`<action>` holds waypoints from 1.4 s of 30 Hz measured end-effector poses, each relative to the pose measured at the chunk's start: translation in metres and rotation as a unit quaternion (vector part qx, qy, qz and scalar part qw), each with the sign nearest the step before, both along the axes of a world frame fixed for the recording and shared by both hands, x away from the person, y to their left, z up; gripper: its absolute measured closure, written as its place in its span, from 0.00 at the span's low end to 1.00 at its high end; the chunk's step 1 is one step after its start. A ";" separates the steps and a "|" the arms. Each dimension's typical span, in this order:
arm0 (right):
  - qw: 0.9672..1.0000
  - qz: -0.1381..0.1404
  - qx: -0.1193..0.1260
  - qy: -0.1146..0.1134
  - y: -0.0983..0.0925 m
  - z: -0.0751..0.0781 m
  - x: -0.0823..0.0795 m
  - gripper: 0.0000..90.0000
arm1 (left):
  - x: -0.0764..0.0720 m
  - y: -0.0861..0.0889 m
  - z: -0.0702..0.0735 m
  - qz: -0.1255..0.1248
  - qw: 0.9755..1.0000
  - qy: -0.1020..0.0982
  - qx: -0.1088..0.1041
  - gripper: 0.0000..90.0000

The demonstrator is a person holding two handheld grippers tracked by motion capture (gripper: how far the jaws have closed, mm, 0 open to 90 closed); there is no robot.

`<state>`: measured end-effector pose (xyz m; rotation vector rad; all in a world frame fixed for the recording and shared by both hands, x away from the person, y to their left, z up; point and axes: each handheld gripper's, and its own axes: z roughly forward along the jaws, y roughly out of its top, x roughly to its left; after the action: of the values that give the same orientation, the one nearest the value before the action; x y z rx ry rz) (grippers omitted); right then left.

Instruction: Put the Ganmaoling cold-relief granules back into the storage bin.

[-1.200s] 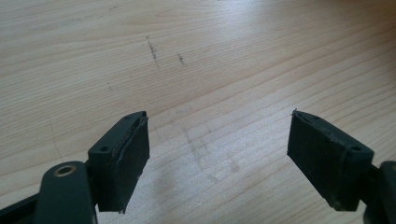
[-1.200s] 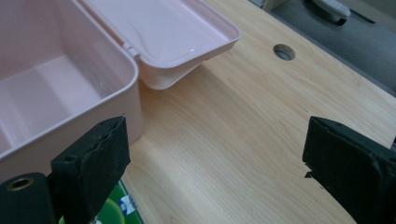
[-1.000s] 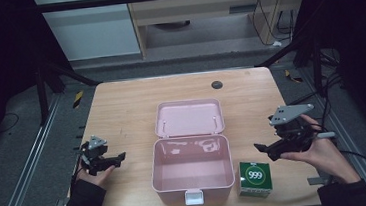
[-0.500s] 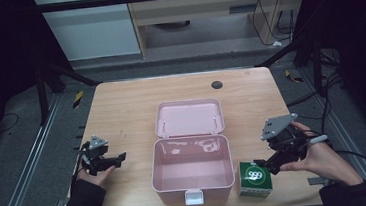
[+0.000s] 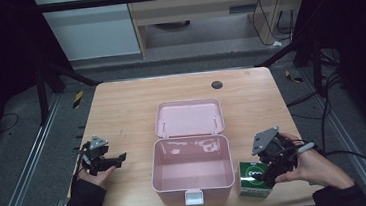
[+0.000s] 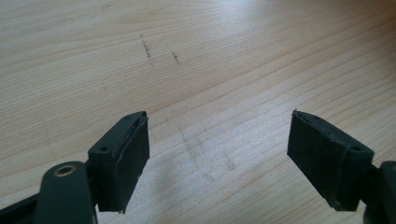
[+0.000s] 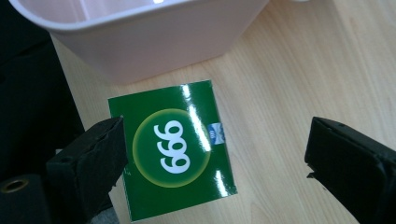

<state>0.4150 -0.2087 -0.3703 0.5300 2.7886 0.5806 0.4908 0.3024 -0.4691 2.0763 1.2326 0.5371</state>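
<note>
At lower left, your left gripper rests spread over bare wood. Centre frame, the open pink plastic case. Lower right, your right gripper, jaws wide, hovers over the glossy green square box beside it; an off-centre close could slide it away.

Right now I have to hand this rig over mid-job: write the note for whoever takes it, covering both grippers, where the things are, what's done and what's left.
Left gripper: open, holding nothing, parked low over bare table left of the pink box.
Right gripper: open, jaws straddling the green 999 carton from above, not closed on it.
Carton stands on the table by the box's right front corner, near the table's front edge.
Pink box sits mid-table, lid folded back, nothing visible inside.
Done: box open, right gripper lined up.
Left, most likely: close on the carton, lift it into the box, then probably shut the lid.
</note>
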 end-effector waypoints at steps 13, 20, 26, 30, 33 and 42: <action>0.999 0.017 -0.015 0.028 0.007 -0.023 -0.002 0.06 | 0.000 0.000 0.000 -0.002 1.000 0.001 0.002 0.22; 0.999 0.023 -0.018 0.040 0.010 -0.034 -0.003 0.05 | 0.000 0.000 0.000 -0.001 1.000 -0.001 0.001 0.22; 0.998 0.026 -0.023 0.046 0.012 -0.043 -0.002 0.05 | 0.000 -0.001 0.000 -0.002 1.000 -0.001 0.002 0.22; 0.998 0.030 -0.026 0.050 0.013 -0.051 -0.001 0.05 | 0.000 0.000 0.000 -0.001 1.000 -0.001 0.002 0.22; 0.998 0.032 -0.031 0.048 0.015 -0.053 -0.001 0.05 | 0.000 0.000 0.000 -0.002 1.000 0.000 0.001 0.22; 0.997 0.048 -0.043 0.053 0.020 -0.060 0.002 0.07 | 0.000 0.000 0.000 -0.003 1.000 -0.002 0.001 0.22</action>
<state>0.4174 -0.1885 -0.4307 0.4219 2.9373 0.4618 0.4905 0.3022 -0.4689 2.0791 1.2241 0.5393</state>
